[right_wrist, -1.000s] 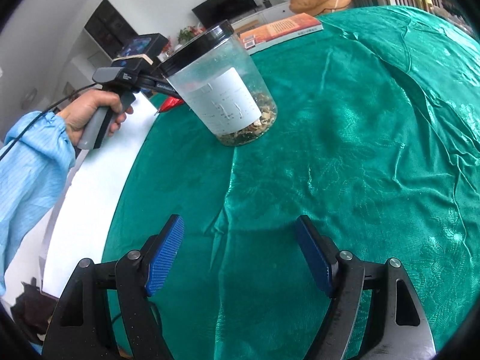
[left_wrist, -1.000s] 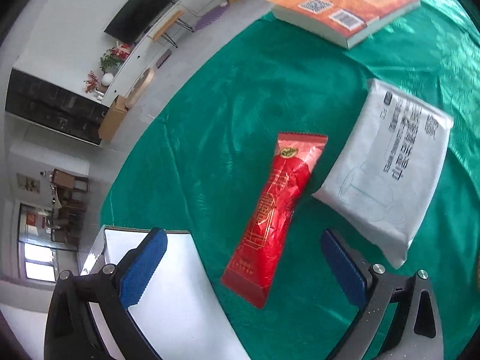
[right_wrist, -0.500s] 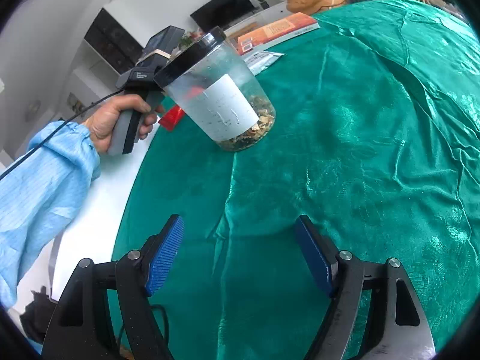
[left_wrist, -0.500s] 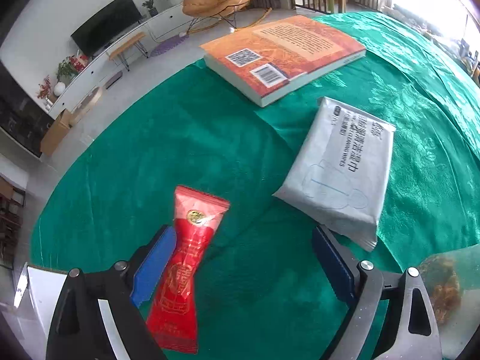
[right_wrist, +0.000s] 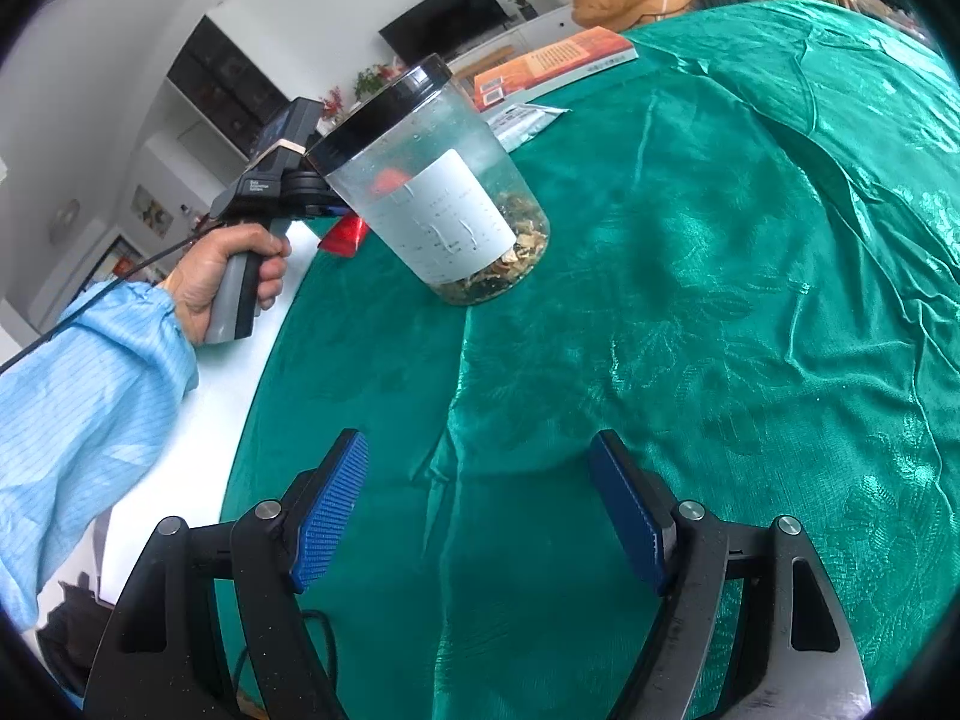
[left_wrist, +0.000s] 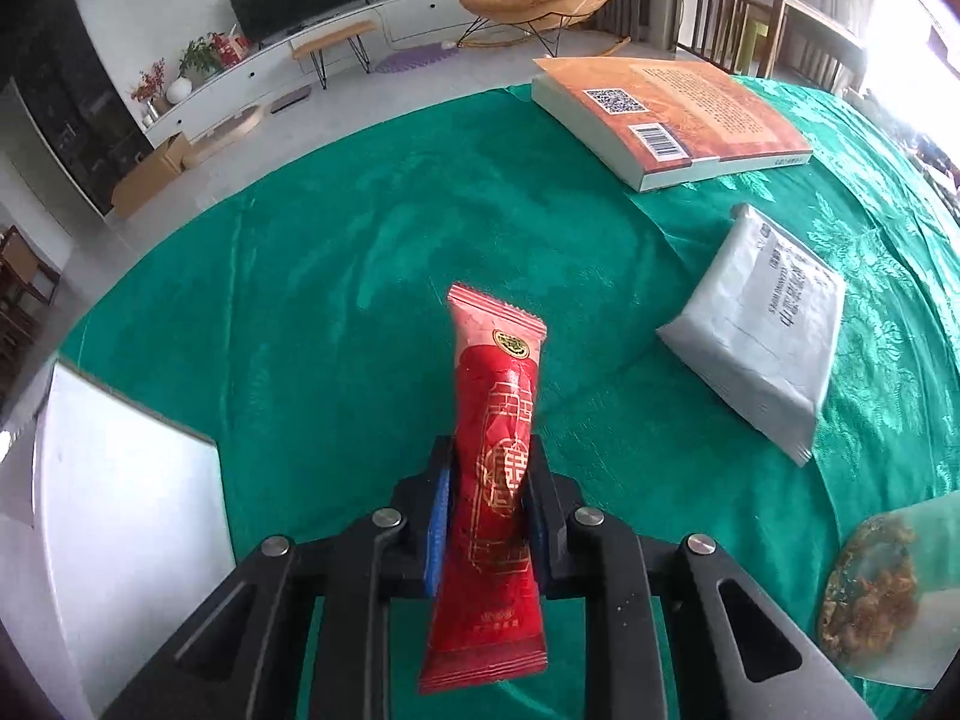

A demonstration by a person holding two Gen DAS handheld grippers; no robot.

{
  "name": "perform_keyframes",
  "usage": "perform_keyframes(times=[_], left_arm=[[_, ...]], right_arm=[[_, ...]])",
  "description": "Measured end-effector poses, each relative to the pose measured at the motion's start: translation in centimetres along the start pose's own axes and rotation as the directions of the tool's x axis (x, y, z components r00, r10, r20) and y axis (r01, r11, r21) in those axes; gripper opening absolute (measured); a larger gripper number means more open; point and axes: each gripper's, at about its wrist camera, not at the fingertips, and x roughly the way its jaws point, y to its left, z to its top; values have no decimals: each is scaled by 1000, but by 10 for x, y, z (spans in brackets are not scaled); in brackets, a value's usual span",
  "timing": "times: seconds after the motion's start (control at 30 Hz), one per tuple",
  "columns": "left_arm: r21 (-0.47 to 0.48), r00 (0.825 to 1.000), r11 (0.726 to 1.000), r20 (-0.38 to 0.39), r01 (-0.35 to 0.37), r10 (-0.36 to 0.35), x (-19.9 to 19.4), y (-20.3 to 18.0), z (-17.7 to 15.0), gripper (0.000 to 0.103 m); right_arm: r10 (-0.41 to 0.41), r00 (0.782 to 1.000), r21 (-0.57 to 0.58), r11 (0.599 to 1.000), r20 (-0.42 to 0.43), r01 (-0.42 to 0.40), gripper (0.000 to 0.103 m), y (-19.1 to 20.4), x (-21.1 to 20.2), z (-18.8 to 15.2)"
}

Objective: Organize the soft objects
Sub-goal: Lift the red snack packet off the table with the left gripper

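The left gripper (left_wrist: 487, 495) has just closed its jaws on the red snack packet (left_wrist: 495, 456), and the blue pads press its middle from both sides. The packet's upper end stands out over the green cloth of the desk (left_wrist: 336, 276); its lower end hangs below the jaws. The right gripper (right_wrist: 477, 507) hovers with its jaws wide apart and nothing between them, above bare cloth. A clear jar (right_wrist: 438, 192) with a black rim and dried pieces at its bottom stands ahead of it; the person's left hand (right_wrist: 225, 273) shows beyond the jar. A grey soft pack (left_wrist: 765, 339) lies flat to the right of the packet, apart from it, with an orange book (left_wrist: 672, 114) farther back.

Risk, as judged from here: the packet is slick film around a soft filling, held by a narrow band of its length. A quick swing could let it slide through the pads or pivot and droop. A hard squeeze may crush the contents. The jar stands near the carrying path and could be knocked.
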Motion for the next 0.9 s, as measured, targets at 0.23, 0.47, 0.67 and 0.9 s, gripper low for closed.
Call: perform_keyframes(times=[0.23, 0.47, 0.67, 0.9], left_arm=[[-246, 997, 966, 1, 79, -81, -55, -16, -88, 21], [-247, 996, 967, 73, 68, -51, -73, -49, -157, 26], [-246, 994, 969, 88, -37, 60, -69, -42, -158, 103], [-263, 987, 964, 134, -45, 83, -62, -39, -170, 103]], right_arm=[[8, 1000, 10, 1000, 0, -8, 79, -2, 0, 1], [6, 1000, 18, 1000, 2, -6, 79, -4, -3, 0], [-7, 1000, 44, 999, 17, 6, 79, -9, -9, 0], [-20, 1000, 39, 999, 15, 19, 79, -10, -9, 0]])
